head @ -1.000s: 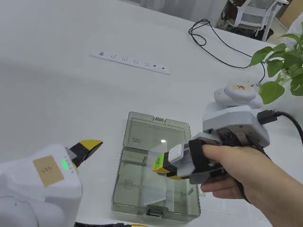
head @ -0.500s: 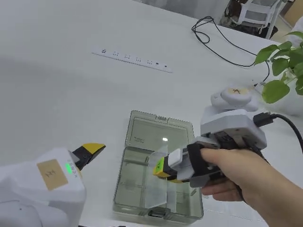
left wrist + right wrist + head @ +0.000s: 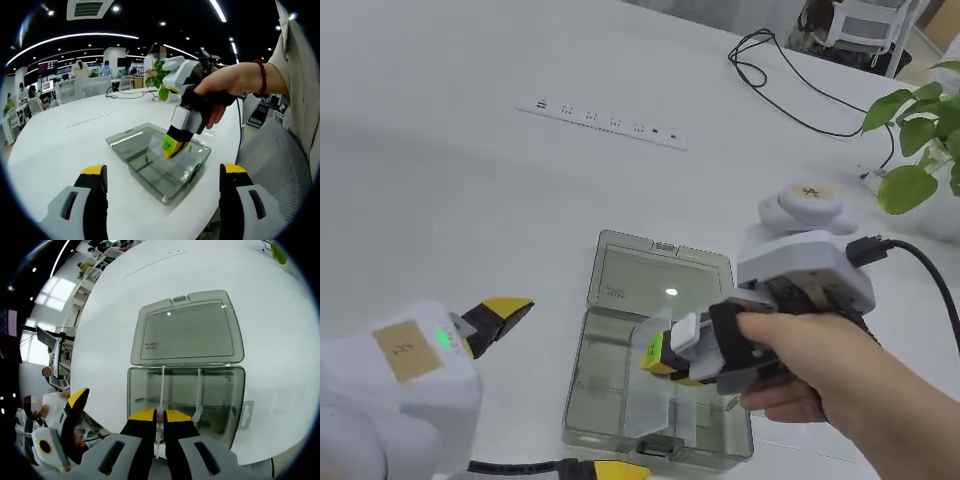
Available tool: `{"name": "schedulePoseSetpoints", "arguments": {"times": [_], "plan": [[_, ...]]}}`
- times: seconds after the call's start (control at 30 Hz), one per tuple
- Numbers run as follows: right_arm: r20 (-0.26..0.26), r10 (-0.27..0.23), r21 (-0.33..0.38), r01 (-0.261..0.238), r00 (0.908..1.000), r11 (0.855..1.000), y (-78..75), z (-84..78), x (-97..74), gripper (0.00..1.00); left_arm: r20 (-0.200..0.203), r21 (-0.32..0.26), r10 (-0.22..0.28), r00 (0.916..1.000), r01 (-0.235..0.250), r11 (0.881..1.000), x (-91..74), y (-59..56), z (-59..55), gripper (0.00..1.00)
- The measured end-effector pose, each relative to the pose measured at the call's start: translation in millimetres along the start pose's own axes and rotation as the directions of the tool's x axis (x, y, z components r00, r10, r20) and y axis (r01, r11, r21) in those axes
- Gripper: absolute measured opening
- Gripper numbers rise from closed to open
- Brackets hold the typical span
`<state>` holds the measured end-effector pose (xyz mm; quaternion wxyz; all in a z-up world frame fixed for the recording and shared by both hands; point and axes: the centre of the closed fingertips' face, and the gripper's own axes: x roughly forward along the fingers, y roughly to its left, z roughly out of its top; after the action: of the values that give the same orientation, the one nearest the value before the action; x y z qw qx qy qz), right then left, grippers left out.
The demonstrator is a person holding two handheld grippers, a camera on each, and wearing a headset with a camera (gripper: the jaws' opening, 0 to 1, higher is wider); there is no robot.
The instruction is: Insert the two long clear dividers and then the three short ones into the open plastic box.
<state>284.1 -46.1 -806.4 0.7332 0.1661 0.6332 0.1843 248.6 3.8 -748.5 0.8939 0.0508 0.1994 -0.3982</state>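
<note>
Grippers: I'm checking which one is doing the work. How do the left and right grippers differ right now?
The left gripper is open and empty; the right gripper is shut on a clear divider. The left gripper hangs beside the open plastic box, above the white table; the right gripper is over the box's tray, angled down into it. Both have black jaws with yellow tips.

One open box (image 3: 650, 275), two clear dividers (image 3: 162, 385), one left gripper (image 3: 162, 170), one right gripper (image 3: 159, 416), one power strip (image 3: 605, 123), one plant (image 3: 905, 188)
</note>
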Motion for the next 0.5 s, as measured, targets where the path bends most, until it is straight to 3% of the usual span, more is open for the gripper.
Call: {"name": "schedulePoseSetpoints", "arguments": {"times": [0.5], "plan": [[0.006,-0.002,0.011,0.002,1.0000,1.000,-2.5,0.1,-2.4,0.06,0.002,-0.006,-0.005,1.0000,0.005,1.000,-0.3,-2.8,1.9,0.93]]}}
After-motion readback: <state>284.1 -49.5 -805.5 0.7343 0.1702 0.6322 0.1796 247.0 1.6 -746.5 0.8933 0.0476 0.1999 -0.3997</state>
